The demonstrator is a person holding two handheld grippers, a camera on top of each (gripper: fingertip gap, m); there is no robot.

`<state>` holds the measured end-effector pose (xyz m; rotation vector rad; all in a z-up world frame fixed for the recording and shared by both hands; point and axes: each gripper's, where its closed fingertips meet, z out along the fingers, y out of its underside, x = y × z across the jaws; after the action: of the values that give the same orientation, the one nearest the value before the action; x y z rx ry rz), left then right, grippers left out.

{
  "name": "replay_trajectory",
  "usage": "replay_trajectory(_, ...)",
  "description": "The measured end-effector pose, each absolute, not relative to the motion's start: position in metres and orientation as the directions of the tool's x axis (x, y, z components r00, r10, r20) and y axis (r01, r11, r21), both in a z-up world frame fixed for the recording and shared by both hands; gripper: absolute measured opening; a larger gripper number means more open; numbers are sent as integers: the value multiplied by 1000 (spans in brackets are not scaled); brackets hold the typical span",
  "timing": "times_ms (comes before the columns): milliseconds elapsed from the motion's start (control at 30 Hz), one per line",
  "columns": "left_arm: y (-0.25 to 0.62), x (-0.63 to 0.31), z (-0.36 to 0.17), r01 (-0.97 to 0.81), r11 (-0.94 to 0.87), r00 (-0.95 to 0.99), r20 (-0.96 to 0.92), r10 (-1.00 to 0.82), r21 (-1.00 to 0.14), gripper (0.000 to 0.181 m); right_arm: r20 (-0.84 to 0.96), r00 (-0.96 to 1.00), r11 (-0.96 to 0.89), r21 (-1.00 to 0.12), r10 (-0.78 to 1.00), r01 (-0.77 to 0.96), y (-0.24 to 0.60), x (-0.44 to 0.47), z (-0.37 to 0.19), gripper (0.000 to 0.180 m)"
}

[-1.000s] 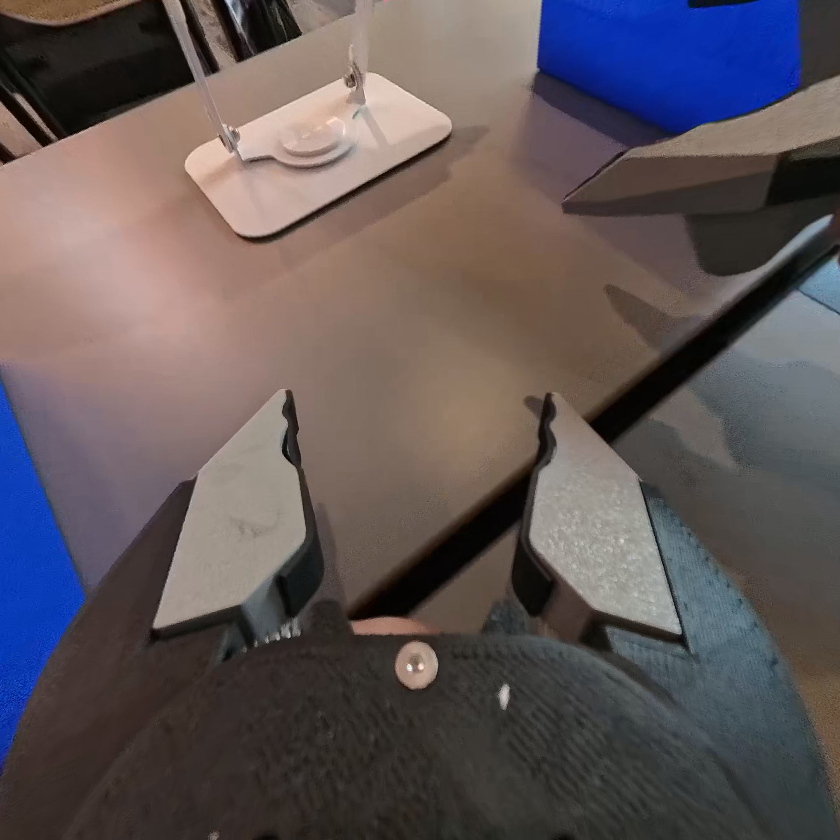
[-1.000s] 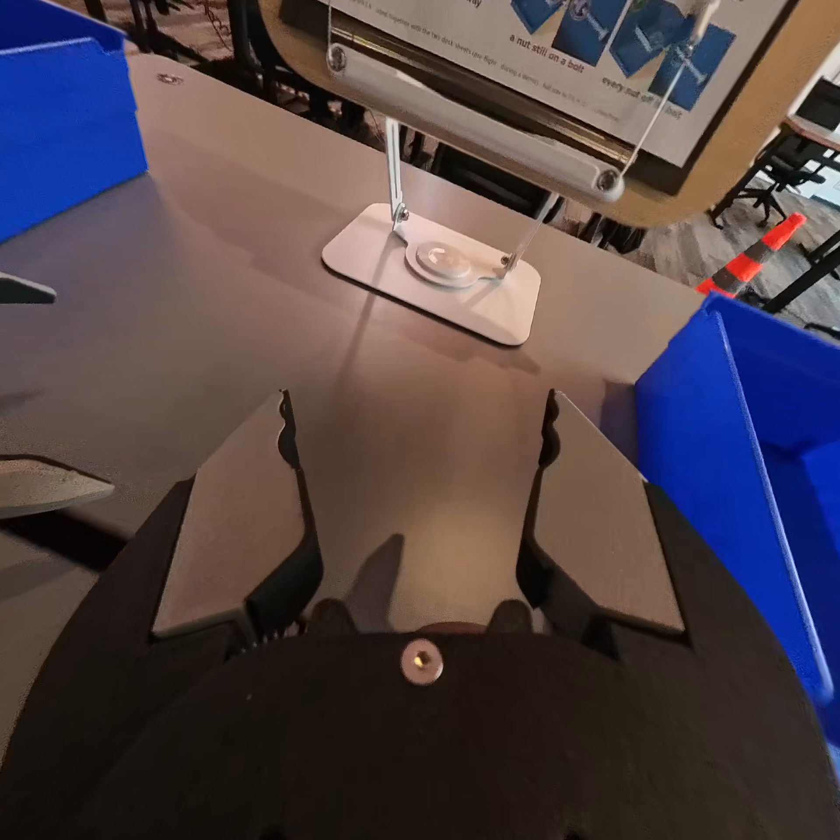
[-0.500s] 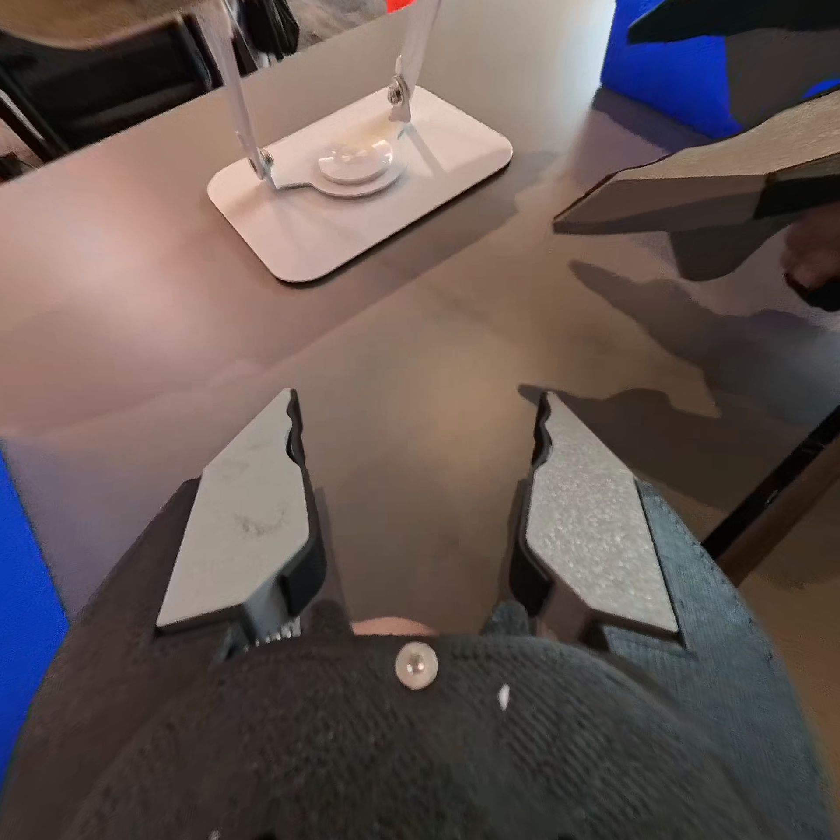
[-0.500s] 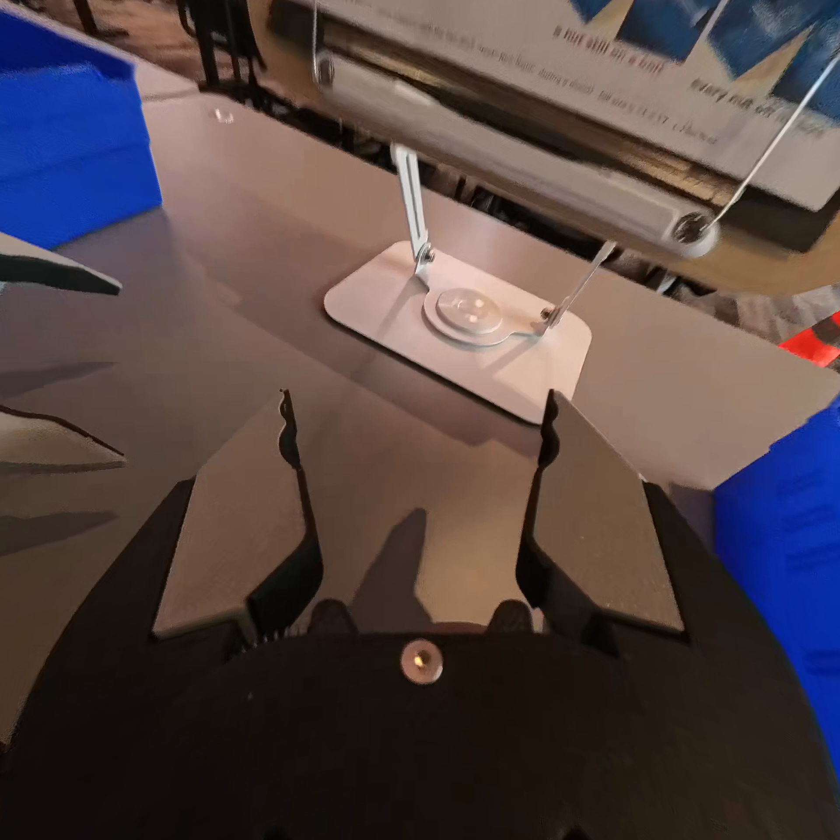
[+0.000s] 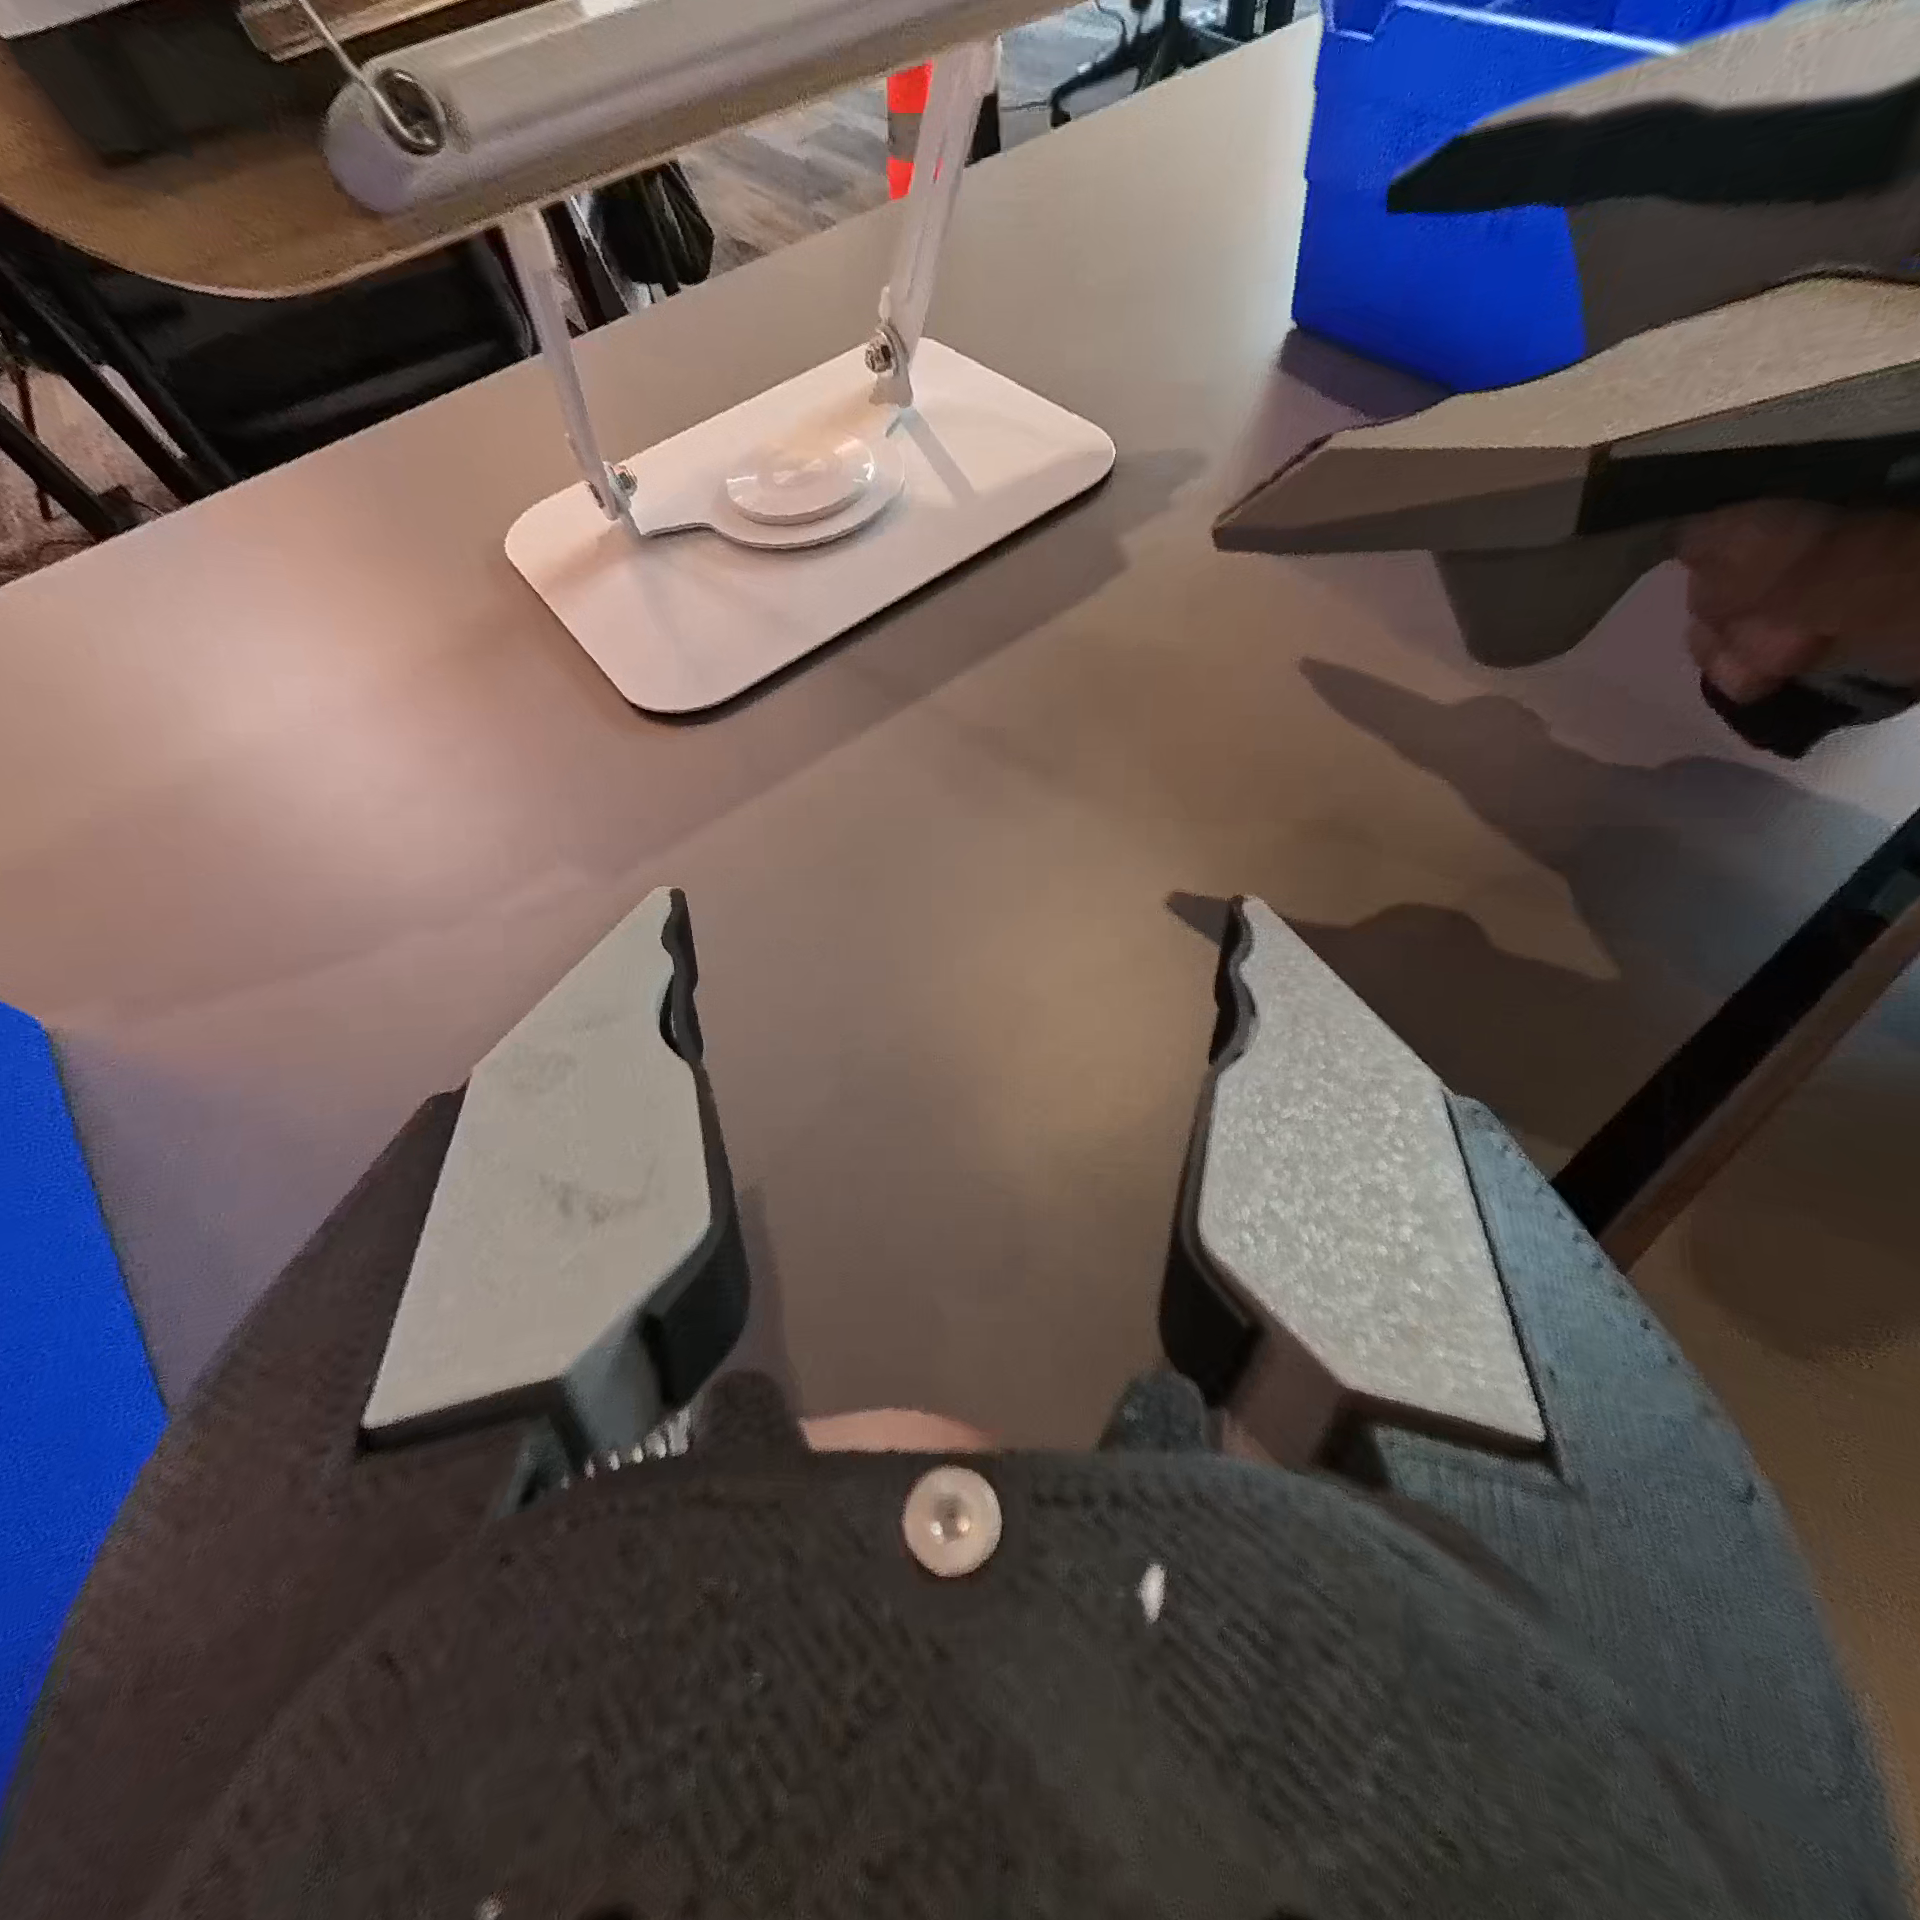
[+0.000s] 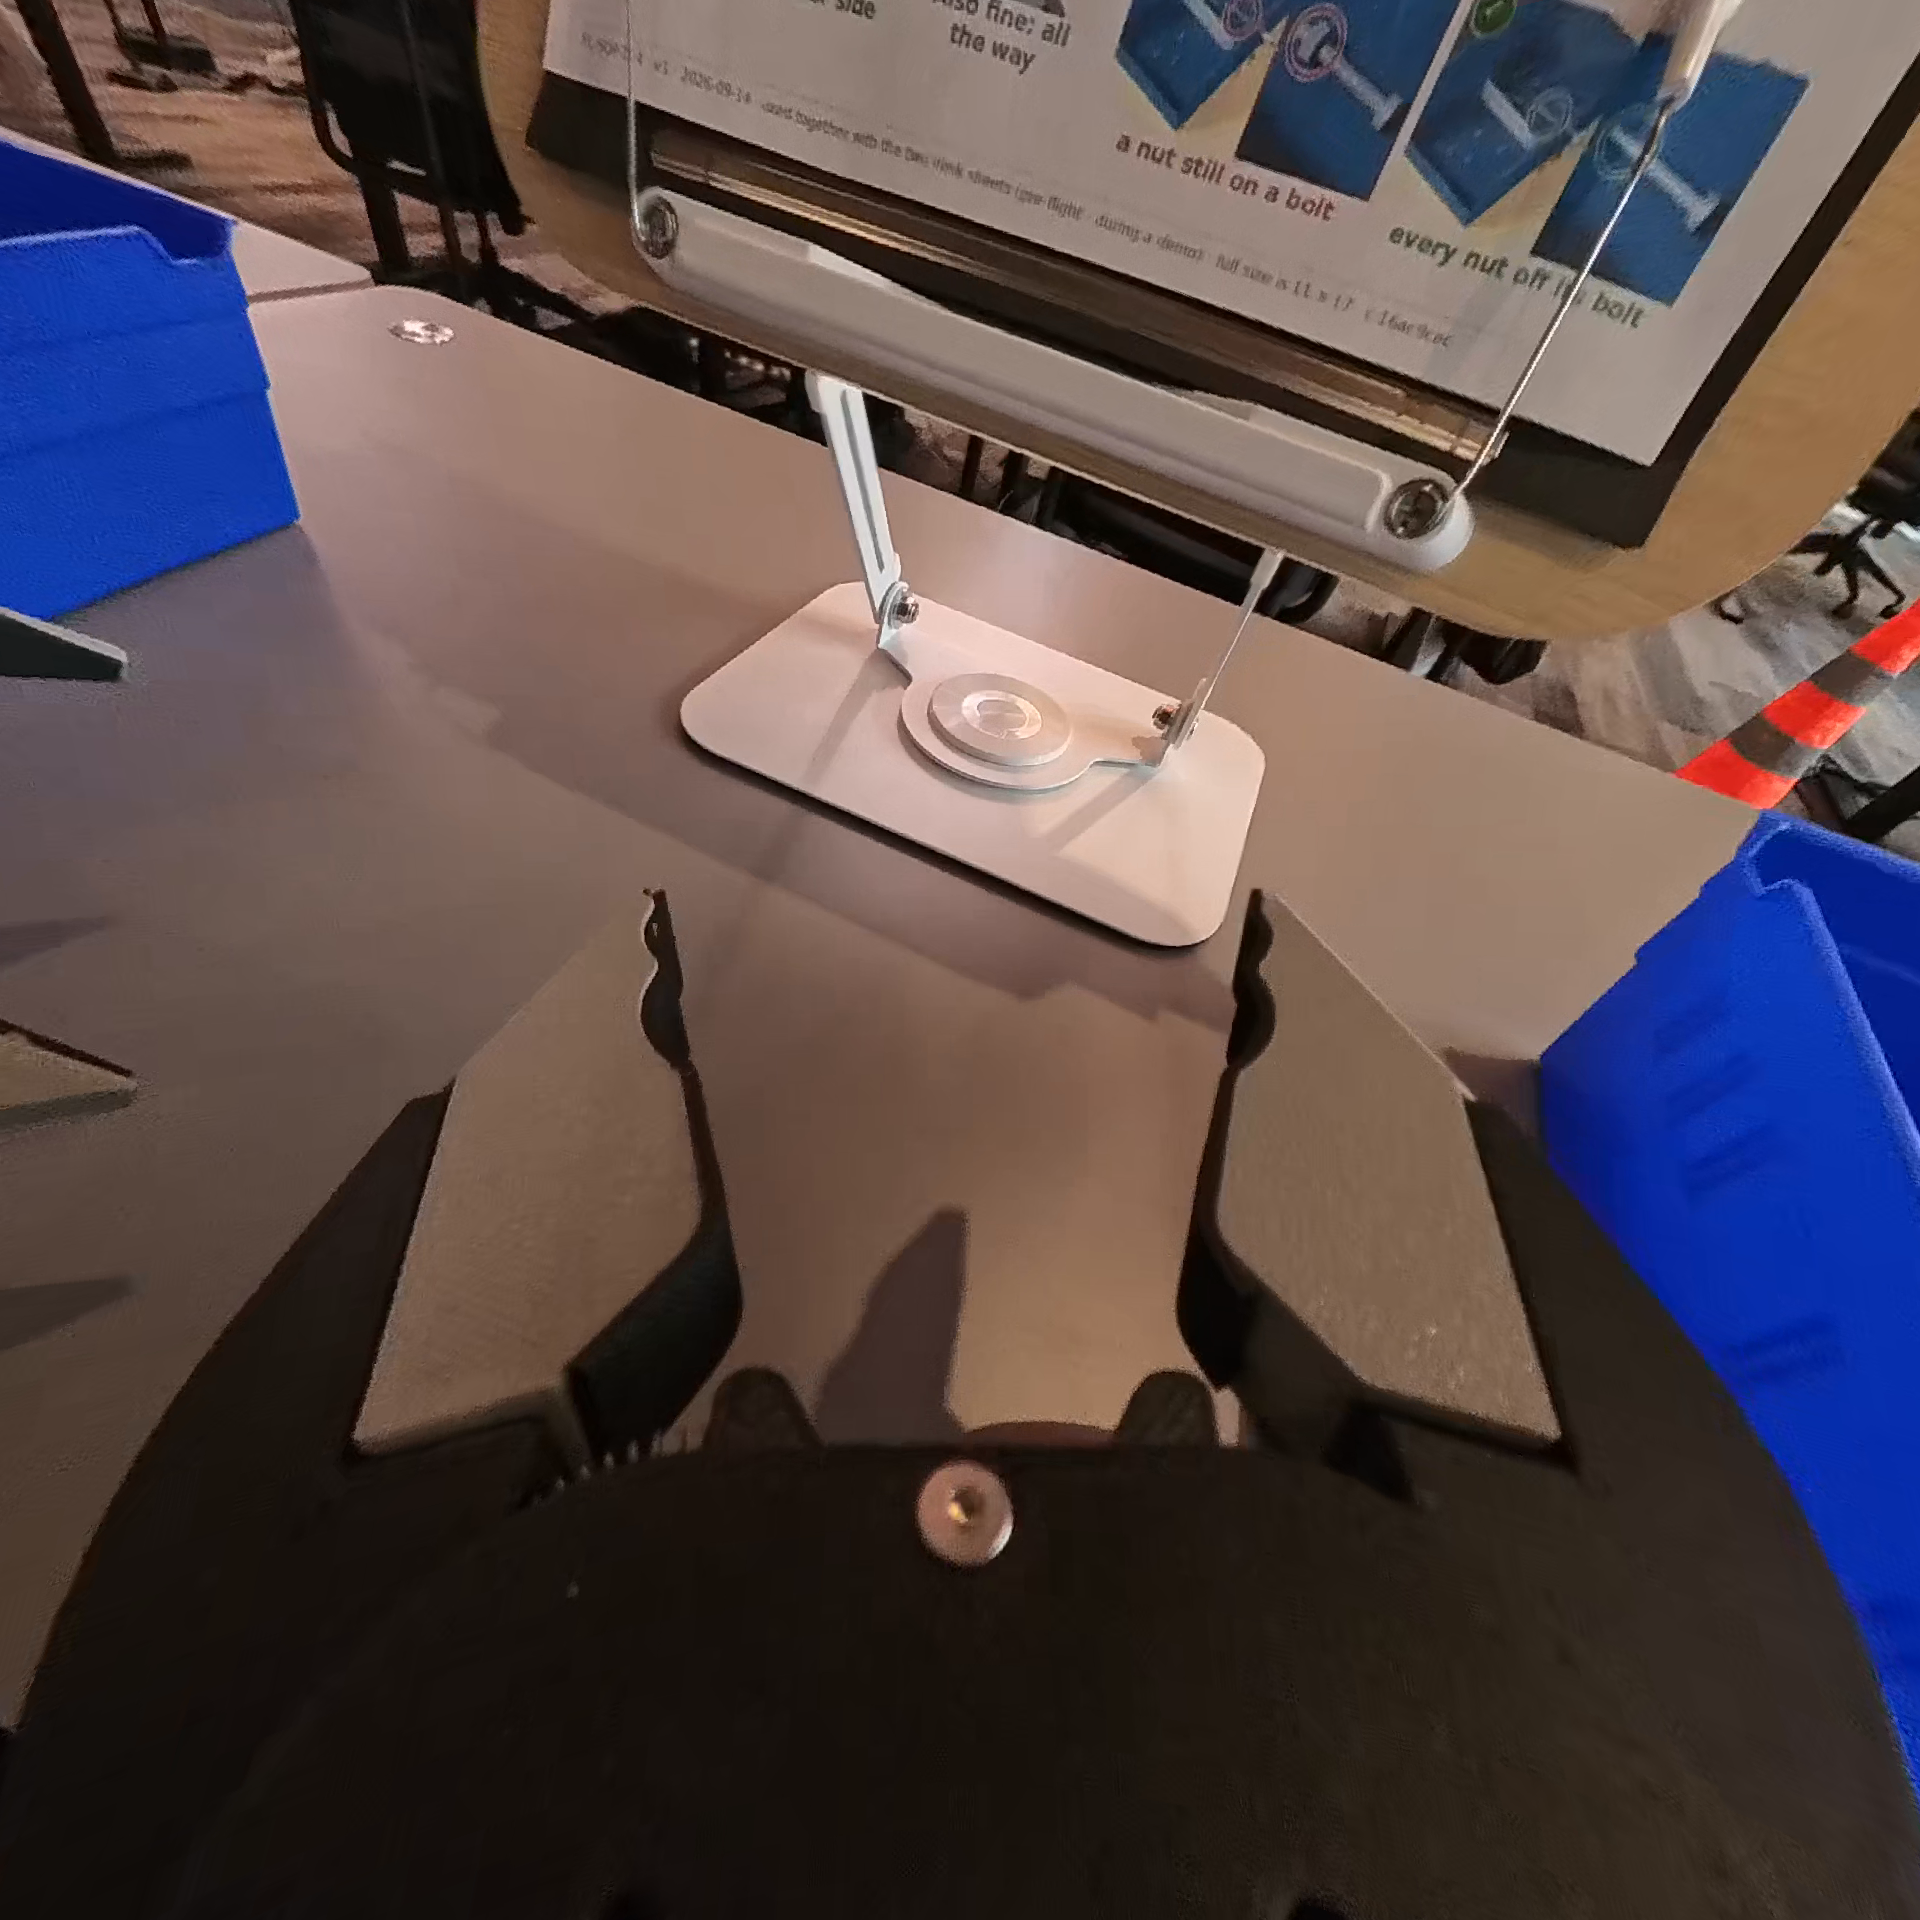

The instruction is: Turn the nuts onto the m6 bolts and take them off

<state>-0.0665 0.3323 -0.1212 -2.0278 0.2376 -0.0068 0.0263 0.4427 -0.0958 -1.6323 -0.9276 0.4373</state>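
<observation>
Grey table (image 6: pixel 436 790): white stand base (image 6: pixel 1132 831) mid; blue bins (image 6: pixel 114 436) L & R (image 6: pixel 1756 1164).

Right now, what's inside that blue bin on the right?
Only the blue bin outer wall and rim show in the right wrist view, beside the open right gripper. Its inside is hidden, so any nuts or bolts cannot be seen.

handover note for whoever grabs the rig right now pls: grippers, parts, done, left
Left gripper: open, empty, above the table.
Right gripper: open, empty, facing the white stand base that carries the instruction sheet.
Parts: no nuts or bolts in view. Blue bins sit at the left and right; their contents are not visible.
Done: nothing shows as threaded.
Left: find the nuts and bolts, likely in the bins, then thread on and off.
</observation>
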Motion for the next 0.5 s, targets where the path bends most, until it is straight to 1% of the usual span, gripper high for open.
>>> replay_trajectory(167, 336, -79, -119, -157, -423, 985, -113, -127, -892, 98, 139, 599, -90, -937, 789, 336, 440, 24, -105, 105)
replay_trajectory(500, 338, -87, -135, -175, -466, 984, -138, -113, -867, 99, 158, 584, -61, -940, 796, 337, 434, 22, -97, 105)
